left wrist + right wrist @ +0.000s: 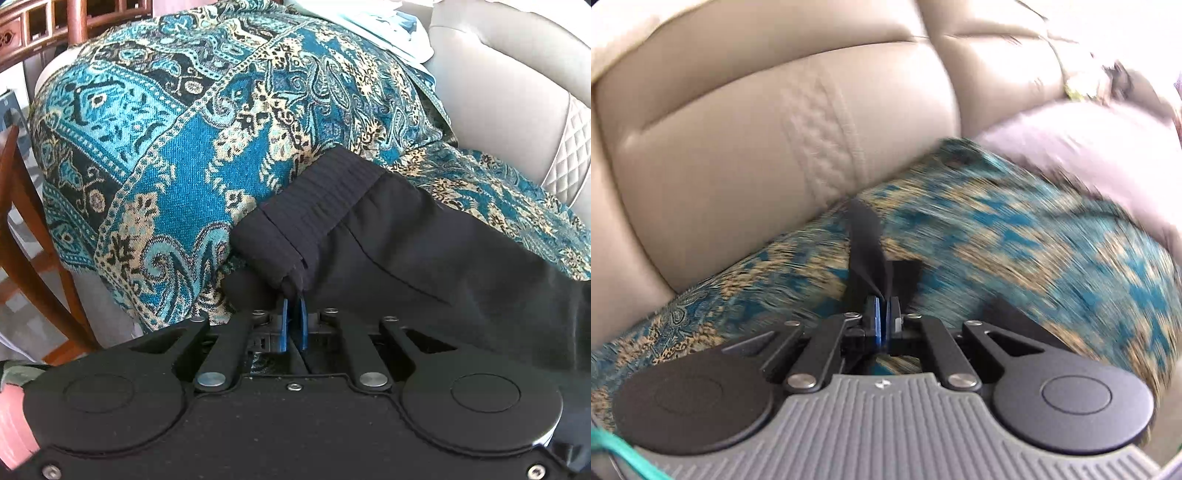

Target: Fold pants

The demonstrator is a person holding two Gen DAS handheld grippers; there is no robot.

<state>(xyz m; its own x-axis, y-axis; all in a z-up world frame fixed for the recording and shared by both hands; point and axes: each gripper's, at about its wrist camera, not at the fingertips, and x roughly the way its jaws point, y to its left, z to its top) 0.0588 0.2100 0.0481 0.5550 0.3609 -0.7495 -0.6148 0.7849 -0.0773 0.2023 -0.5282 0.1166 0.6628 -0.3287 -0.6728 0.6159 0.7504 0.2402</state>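
1. The black fabric pants [388, 236] lie on a teal paisley woven throw [155, 147] covering a beige leather sofa [746, 122];
2. The left gripper [294, 295] fingers pinch the folded waistband;
3. The right gripper [884, 301] fingers pinch a black fabric edge [866, 240].

We lose the black pants [406, 236] past the right and bottom edges of the left wrist view, and their hem is tucked out of sight. In the right wrist view, motion blur smears the teal paisley throw [1015, 229] and the pale cushion [1071, 144]; small objects behind it stay unreadable.
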